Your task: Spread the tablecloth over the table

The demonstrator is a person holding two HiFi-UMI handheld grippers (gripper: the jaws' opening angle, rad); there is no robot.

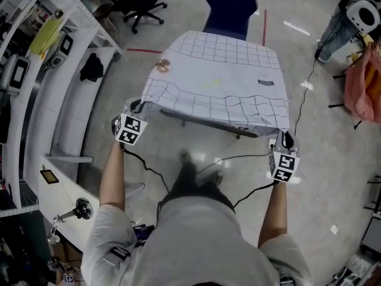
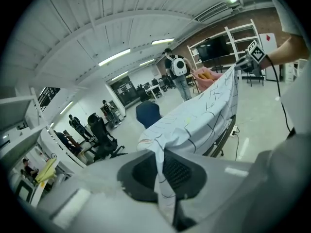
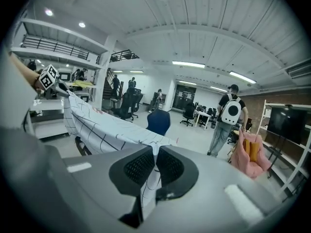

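Our cloth [image 1: 217, 82] lies draped over the table [image 1: 205, 123], a blue chair [image 1: 231, 8] beyond it. We clench our left gripper [image 1: 133, 108] on its near left corner and our right gripper [image 1: 286, 139] on its near right corner.

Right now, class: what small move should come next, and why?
Probably lower both near corners together: the tablecloth covers the table, while the left gripper and right gripper, jaws shut on it, hold its near edge out.
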